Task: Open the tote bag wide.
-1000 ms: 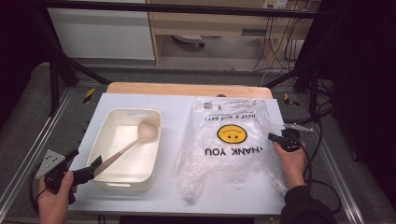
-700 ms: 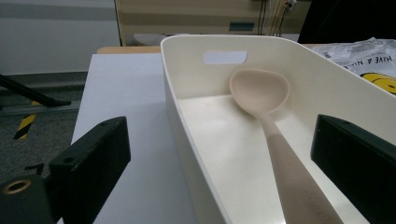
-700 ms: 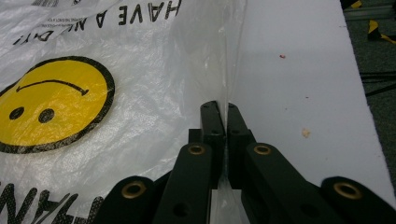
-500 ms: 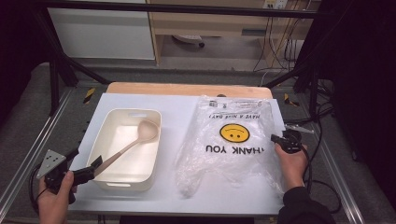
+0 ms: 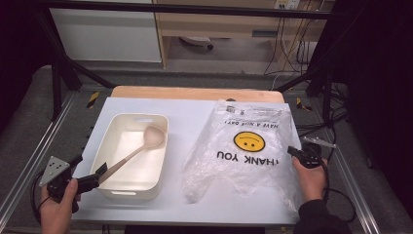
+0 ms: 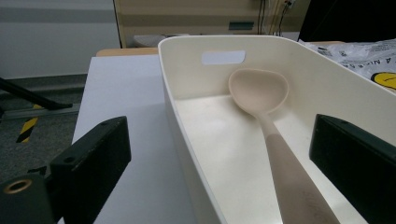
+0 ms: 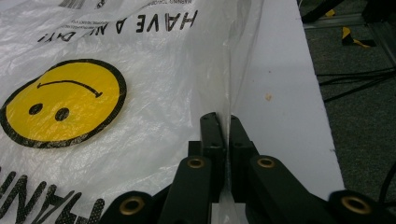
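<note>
Spoon [image 6: 280,154] handle end (near jaws) cut off

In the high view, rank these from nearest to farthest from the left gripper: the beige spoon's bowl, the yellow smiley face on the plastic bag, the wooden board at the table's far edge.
From the left gripper, jaws open:
1. Beige spoon's bowl, inside the white tub, just ahead.
2. Yellow smiley face, on the clear plastic bag, to the right.
3. Wooden board, along the far edge.

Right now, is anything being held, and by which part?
The right hand-held gripper pinches the bag by its side edge. The left hand-held gripper is open around the spoon's handle, holding nothing.
</note>
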Available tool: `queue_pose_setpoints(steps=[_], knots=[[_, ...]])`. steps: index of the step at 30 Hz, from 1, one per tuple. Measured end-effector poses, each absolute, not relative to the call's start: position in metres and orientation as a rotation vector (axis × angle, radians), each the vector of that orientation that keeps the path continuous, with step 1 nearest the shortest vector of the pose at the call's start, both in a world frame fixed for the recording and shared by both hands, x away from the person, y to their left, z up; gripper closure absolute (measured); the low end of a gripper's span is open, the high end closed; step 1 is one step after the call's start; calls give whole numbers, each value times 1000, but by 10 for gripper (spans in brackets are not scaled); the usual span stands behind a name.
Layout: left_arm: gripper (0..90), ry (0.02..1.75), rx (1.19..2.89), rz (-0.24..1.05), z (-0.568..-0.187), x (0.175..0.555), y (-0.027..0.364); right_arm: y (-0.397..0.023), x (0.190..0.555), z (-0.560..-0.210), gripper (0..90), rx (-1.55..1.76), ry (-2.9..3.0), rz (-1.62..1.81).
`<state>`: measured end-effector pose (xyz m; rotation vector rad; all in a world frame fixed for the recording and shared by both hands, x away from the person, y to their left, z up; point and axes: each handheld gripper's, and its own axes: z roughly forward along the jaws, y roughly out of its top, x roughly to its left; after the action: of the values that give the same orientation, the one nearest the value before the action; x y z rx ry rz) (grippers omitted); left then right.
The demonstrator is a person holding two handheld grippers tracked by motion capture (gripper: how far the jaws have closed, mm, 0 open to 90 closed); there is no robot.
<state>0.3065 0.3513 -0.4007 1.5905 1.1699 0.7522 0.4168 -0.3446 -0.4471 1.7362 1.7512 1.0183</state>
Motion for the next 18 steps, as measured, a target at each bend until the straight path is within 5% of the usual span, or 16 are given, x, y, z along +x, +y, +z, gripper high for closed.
queue_pose_setpoints(steps=[9, 18], knots=[[48, 1174, 1585, 755, -401, 306, 352, -339, 388, -429, 246, 1555, 1764, 1067], [49, 1175, 1587, 745, -401, 306, 352, -308, 367, -405, 95, 1390, 1786, 1139]])
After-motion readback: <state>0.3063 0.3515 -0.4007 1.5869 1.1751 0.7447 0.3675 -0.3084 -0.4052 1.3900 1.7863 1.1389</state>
